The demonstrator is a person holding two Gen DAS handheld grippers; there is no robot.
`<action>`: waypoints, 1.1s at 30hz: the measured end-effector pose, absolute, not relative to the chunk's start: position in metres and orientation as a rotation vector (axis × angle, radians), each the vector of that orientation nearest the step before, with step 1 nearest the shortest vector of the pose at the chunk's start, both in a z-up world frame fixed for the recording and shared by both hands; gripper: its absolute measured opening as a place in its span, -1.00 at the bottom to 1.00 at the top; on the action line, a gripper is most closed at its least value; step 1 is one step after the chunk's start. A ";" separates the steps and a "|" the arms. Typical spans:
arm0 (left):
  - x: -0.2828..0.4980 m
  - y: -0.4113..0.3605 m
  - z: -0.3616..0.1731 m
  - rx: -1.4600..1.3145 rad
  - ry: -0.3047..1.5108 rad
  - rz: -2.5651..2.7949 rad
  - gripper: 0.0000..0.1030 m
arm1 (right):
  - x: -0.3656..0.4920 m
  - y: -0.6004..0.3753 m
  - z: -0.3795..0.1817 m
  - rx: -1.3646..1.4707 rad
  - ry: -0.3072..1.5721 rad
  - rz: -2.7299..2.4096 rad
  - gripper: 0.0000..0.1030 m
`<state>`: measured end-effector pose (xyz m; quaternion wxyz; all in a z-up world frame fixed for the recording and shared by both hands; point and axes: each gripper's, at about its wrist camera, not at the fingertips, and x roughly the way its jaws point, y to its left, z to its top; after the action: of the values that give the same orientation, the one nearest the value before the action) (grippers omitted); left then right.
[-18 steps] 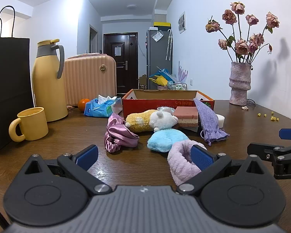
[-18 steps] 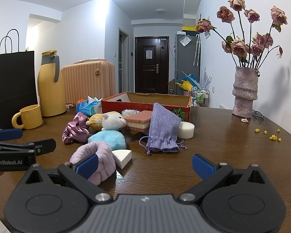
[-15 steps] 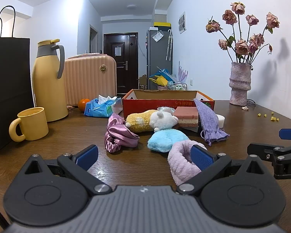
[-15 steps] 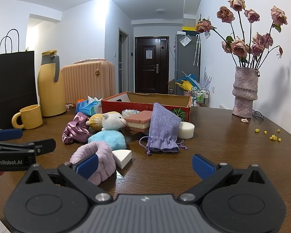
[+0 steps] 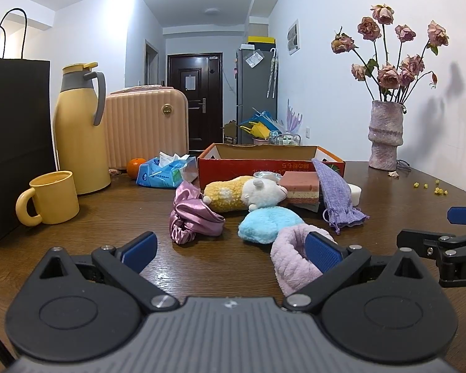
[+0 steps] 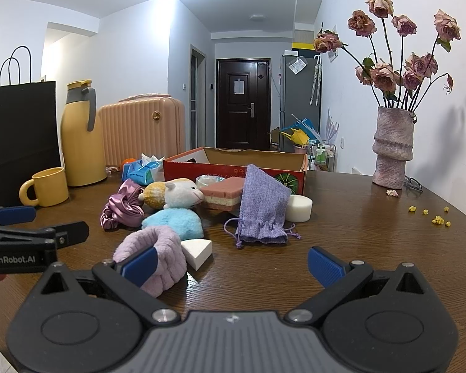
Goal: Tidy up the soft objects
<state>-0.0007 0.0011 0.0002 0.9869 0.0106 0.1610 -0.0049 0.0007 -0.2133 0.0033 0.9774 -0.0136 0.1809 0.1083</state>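
Lilac fleece headband (image 5: 290, 256) by left tongs' (image 5: 230, 252) right pad, both tongs wide

My left gripper's pad hides part of lilac headband (image 5: 290, 259); pouch (image 6: 262, 208) covers box (image 6: 233, 168) front; box inside unseen; paper bag (image 5: 14, 143) cut off at edge.

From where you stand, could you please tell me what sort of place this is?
Most likely a lived-in flat: a dark wooden dining table opens onto a hallway with a dark front door, a grey fridge and a ribbed peach suitcase.
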 end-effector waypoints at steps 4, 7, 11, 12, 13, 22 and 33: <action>-0.001 0.001 0.000 0.021 0.322 -0.010 1.00 | 0.001 -0.213 0.003 -0.027 0.365 0.218 1.00; -0.005 0.008 0.009 0.017 0.320 -0.010 1.00 | 0.001 -0.213 0.003 -0.027 0.365 0.219 1.00; -0.006 0.011 0.015 0.014 0.321 -0.011 1.00 | 0.001 -0.212 0.003 -0.030 0.365 0.219 1.00; -0.007 0.015 0.014 0.012 0.322 -0.011 1.00 | 0.001 -0.211 0.003 -0.030 0.366 0.218 1.00; -0.008 0.016 0.015 0.011 0.322 -0.012 1.00 | 0.001 -0.211 0.003 -0.030 0.366 0.217 1.00; -0.007 0.017 0.007 0.005 0.321 -0.006 1.00 | 0.000 -0.210 0.003 -0.033 0.365 0.220 1.00; -0.005 0.016 0.004 -0.002 0.320 -0.004 1.00 | 0.001 -0.207 0.003 -0.036 0.368 0.220 1.00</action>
<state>-0.0053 0.0160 0.0045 0.9872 -0.0009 0.1593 -0.0022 0.0007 -0.2071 0.0030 0.9770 -0.0179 0.1826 0.1090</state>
